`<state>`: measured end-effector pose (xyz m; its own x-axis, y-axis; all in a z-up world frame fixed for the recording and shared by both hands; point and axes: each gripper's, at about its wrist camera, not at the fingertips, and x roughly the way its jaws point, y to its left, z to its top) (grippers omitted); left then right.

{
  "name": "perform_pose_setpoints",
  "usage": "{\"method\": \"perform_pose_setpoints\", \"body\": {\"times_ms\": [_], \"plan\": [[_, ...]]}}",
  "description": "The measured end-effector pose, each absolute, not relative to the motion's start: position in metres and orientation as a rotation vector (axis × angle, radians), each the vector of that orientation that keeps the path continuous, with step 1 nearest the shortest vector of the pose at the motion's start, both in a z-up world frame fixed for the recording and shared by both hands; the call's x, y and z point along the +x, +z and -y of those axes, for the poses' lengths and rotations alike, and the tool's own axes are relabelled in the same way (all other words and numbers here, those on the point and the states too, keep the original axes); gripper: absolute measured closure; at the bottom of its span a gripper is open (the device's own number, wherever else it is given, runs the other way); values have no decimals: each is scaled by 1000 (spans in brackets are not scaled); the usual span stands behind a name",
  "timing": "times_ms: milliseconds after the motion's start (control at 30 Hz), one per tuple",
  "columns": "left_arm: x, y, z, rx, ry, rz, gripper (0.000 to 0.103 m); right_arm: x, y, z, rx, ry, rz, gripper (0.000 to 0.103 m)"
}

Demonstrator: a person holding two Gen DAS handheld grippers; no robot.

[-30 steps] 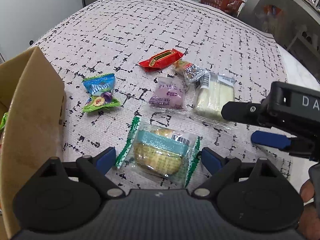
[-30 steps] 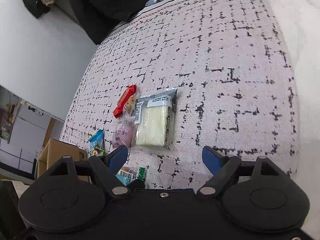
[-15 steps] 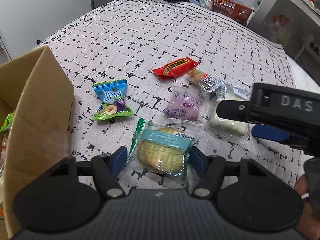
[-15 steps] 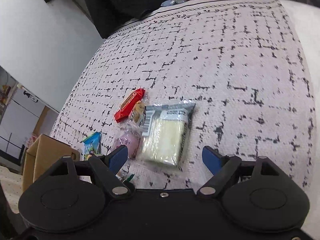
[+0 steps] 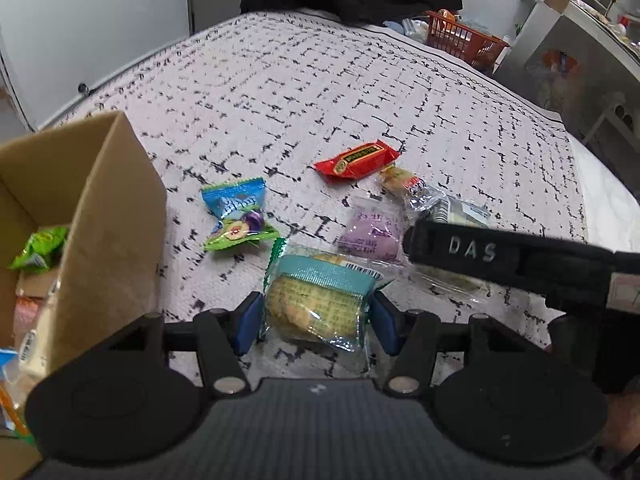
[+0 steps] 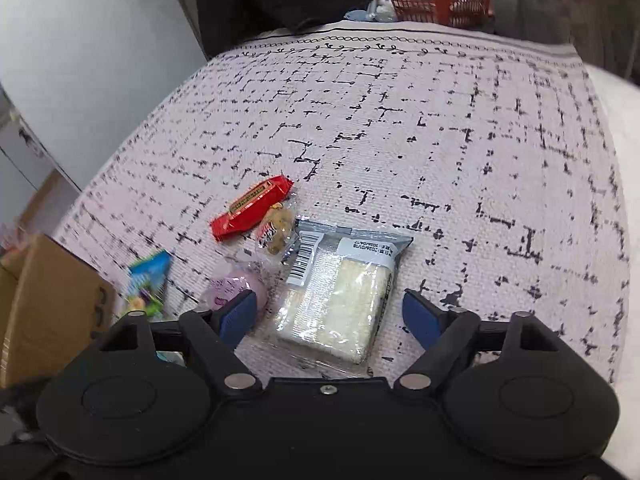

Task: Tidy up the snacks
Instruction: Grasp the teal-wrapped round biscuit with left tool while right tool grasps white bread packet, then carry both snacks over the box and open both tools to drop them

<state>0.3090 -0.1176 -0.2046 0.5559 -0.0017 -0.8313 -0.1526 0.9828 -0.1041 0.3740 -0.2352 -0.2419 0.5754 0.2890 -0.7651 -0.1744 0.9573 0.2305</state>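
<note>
A cookie packet point(image 5: 320, 304) with a teal band lies on the patterned cloth point(image 5: 320, 92). My left gripper point(image 5: 316, 324) is closing on it, and both blue pads press its crumpled wrapper sides. A clear packet of white cake point(image 6: 336, 308) lies between the fingers of my right gripper point(image 6: 330, 316). Those jaws are closing too, with a gap still showing on each side. The right gripper's black body point(image 5: 500, 256) hides most of that packet in the left wrist view.
A red bar point(image 5: 356, 160), a blue-green candy point(image 5: 238, 216), a purple packet point(image 5: 372, 232) and a small nut packet point(image 5: 404, 182) lie on the cloth. An open cardboard box point(image 5: 108, 232) holding snacks stands at the left. An orange basket point(image 5: 460, 42) sits beyond the far edge.
The left jaws have narrowed from wide apart until the pads squeeze the cookie packet. The right gripper has slid over the white cake packet, rolled level, and narrowed slightly.
</note>
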Motion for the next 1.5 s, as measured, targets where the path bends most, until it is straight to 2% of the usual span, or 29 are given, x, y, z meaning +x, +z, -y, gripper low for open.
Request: {"method": "perform_pose_setpoints", "body": {"times_ms": [67,133,233,533,800,1500], "plan": [[307,-206,115,-202,90,-990,46,372,-243,233,101,266,-909,33],[304,-207,115,-208,85,-991,46,367,-243,230,50,248,-894,43],[299,-204,116,-208,74,-987,46,363,-241,230,18,230,-882,52],[289,-181,114,-215,71,-943,46,348,-231,253,136,221,-915,55],[272,-153,103,-246,79,-890,46,328,-199,259,203,251,-873,55],[227,-79,53,-305,99,-729,46,278,-126,214,236,361,-760,55]]}}
